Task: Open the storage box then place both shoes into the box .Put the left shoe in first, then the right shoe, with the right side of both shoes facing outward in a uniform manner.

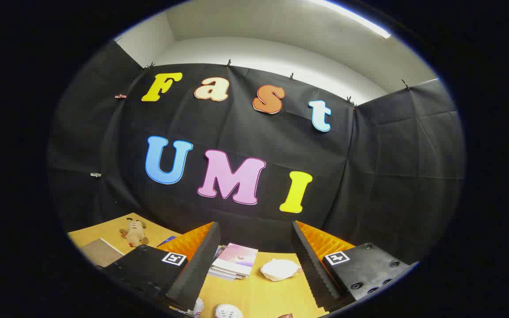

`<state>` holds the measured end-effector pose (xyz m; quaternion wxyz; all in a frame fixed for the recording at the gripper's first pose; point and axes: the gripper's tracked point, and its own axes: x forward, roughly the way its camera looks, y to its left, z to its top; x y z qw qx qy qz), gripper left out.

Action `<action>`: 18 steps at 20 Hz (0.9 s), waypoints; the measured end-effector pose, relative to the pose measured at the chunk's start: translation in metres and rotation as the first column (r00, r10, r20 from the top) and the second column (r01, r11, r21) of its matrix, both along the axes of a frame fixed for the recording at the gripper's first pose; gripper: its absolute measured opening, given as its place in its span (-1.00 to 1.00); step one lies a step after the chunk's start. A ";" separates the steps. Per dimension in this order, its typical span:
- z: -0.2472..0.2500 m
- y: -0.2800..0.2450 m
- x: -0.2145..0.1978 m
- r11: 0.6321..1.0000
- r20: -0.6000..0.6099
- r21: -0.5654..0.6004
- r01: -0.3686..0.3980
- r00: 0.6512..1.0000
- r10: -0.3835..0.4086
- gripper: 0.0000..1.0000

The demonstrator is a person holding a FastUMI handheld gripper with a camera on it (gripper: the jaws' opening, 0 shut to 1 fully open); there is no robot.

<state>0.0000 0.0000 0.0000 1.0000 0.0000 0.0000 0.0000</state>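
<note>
Two white cloth shoes (228, 312) are seen low between the wide-spread, empty fingers of the gripper (254, 265); the box must be found first.

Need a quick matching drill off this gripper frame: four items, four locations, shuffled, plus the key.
Items
1. plush toy
2. stack of booklets
3. crumpled white object
4. white shoes

Locations
A. between the open fingers, on the table, nearest the camera
B. beyond the fingers, close to the right finger
C. out past the left finger, lying on the table
D. beyond the fingers, beside the left finger

The gripper is open, holding nothing.

Pairs: 1-C, 2-D, 3-B, 4-A
</note>
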 end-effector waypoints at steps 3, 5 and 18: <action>-0.001 0.001 -0.002 1.000 0.000 -0.021 -0.002 1.000 0.002 0.94; 0.000 0.004 -0.004 0.999 -0.001 -0.031 -0.006 1.000 0.006 0.94; -0.020 0.019 -0.012 0.995 -0.038 -0.061 -0.072 0.997 0.070 0.94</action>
